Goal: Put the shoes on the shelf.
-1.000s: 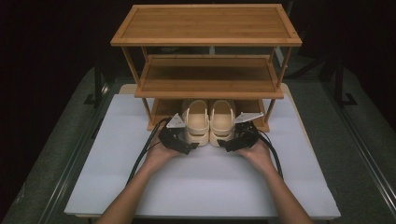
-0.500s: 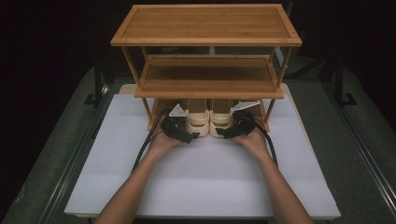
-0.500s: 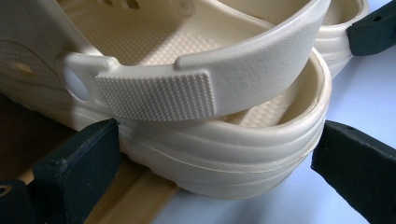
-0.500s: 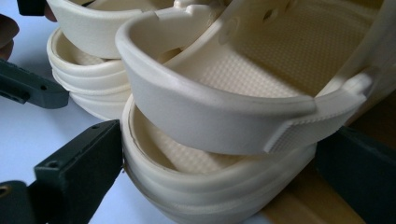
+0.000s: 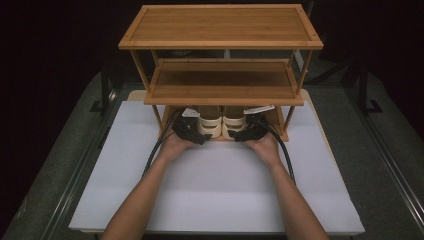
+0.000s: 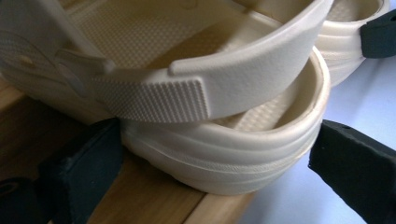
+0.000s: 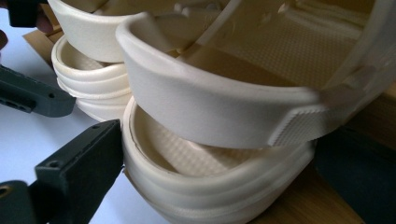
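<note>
Left gripper (image 5: 192, 131): its two black jaws stand either side of the heel of the left cream-coloured moulded foam clog (image 6: 224, 154). In the left gripper view one jaw presses the heel's side wall; the other stands just clear of the opposite side, so whether it is clamped cannot be told.

Right gripper (image 5: 248, 132): in the right gripper view one jaw touches the heel wall of the right cream-coloured moulded foam clog (image 7: 210, 186); the far jaw is in shadow beside the heel, contact unclear. Grip state cannot be told.

Both clogs sit side by side, toes inward, on the bottom tier of the three-tier bamboo shoe rack (image 5: 222, 87), heels at its front edge. The heel straps are swung forward over the openings. The middle shelf overhangs the clogs closely, leaving little room above; the rack's front legs stand outside each gripper.

The rack stands at the far edge of the white board (image 5: 215, 185), whose near half lies open. Both forearms reach straight forward from the near edge, hands (image 5: 265, 147) low and close to the board.
</note>
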`<state>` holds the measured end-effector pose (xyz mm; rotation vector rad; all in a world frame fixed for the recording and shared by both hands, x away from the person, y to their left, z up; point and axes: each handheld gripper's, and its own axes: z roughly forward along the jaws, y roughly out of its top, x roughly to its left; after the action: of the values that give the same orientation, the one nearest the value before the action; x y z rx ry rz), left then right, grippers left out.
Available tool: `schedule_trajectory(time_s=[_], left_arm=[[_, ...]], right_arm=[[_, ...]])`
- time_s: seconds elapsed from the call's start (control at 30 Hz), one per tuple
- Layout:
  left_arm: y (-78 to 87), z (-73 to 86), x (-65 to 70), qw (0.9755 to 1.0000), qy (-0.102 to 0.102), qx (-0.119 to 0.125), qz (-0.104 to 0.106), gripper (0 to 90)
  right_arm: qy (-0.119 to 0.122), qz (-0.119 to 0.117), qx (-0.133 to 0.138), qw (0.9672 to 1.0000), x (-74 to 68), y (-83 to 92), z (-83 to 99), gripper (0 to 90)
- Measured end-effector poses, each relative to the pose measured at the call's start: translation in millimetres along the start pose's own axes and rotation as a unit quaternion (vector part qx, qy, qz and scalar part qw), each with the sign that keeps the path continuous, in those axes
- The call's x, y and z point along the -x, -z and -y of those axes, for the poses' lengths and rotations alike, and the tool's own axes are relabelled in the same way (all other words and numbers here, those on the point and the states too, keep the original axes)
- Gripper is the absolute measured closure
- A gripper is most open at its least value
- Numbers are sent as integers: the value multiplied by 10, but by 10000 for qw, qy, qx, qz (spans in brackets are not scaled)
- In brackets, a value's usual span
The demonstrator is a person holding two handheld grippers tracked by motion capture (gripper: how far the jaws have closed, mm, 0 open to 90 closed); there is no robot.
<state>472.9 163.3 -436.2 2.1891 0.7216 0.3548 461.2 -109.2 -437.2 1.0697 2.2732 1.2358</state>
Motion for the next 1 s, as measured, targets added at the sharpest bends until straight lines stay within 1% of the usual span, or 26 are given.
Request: schedule_trajectory(time_s=[0.03, 0.07, 0.27, 0.4, 0.43, 0.5, 0.53, 0.57, 0.6, 0.67, 0.7, 0.73, 0.77, 0.8, 0.83, 0.87, 0.9, 0.93, 0.97, 1.0], left_arm=[[0, 0, 0, 10000, 0, 0, 0, 35], [-8, 0, -9, 10000, 17, -16, -41, 40], [-9, 3, -7, 10000, 37, -24, -38, 38], [2, 7, -5, 10000, 75, -27, -15, 38], [25, 15, -4, 9999, 145, 45, 45, 38], [59, 19, 1, 9999, 160, 12, 44, 38], [59, 19, 1, 9999, 160, 12, 44, 38], [84, 24, 11, 9999, 158, 11, 38, 38], [134, 32, 21, 9999, 124, -8, 45, 38], [195, 41, 32, 9999, 115, -32, 9, 38], [235, 45, 46, 9999, 151, -60, -34, 38], [235, 45, 46, 9999, 151, -60, -34, 38], [282, 50, 55, 9999, 65, -84, -36, 38], [361, 67, 88, 9999, 34, -99, 3, 38], [361, 67, 88, 9999, 34, -99, 3, 39], [462, 93, 107, 9999, -93, -125, -11, 38], [508, 110, 130, 9999, -80, -104, 0, 39], [508, 110, 130, 9999, -80, -104, 0, 38], [563, 130, 150, 9999, -119, -119, -17, 39], [668, 189, 191, 9999, -108, -52, -11, 39]], right_arm=[[0, 0, 0, 10000, 0, 0, 0, 17], [-1, 70, 39, 10000, 2, -23, -1, 20], [7, 58, 57, 10000, 5, -29, 1, 20], [3, 62, 15, 10000, 5, -19, 3, 23], [-104, -56, -106, 9999, -4, 12, 12, 42], [-148, -122, -107, 9998, 14, 50, 22, 45], [-338, -145, -202, 9991, -2, 87, 27, 45], [-338, -145, -202, 9991, -2, 87, 27, 45], [-368, -125, -182, 9991, 24, 159, 45, 45], [-326, -71, -168, 9993, 43, 208, 62, 45], [-277, -47, -150, 9995, 50, 240, 73, 45], [-277, -47, -150, 9995, 50, 240, 73, 45], [-268, -23, -169, 9995, 48, 276, 84, 45], [-206, 40, -204, 9996, 35, 361, 123, 45], [-206, 40, -204, 9996, 35, 361, 123, 45], [-278, 91, -321, 9991, 13, 450, 166, 45], [-258, 97, -332, 9991, 12, 485, 185, 45], [-225, 97, -322, 9992, 14, 531, 213, 45], [-260, 92, -337, 9991, 15, 577, 242, 45], [-298, 79, -336, 9990, 17, 637, 281, 44]])
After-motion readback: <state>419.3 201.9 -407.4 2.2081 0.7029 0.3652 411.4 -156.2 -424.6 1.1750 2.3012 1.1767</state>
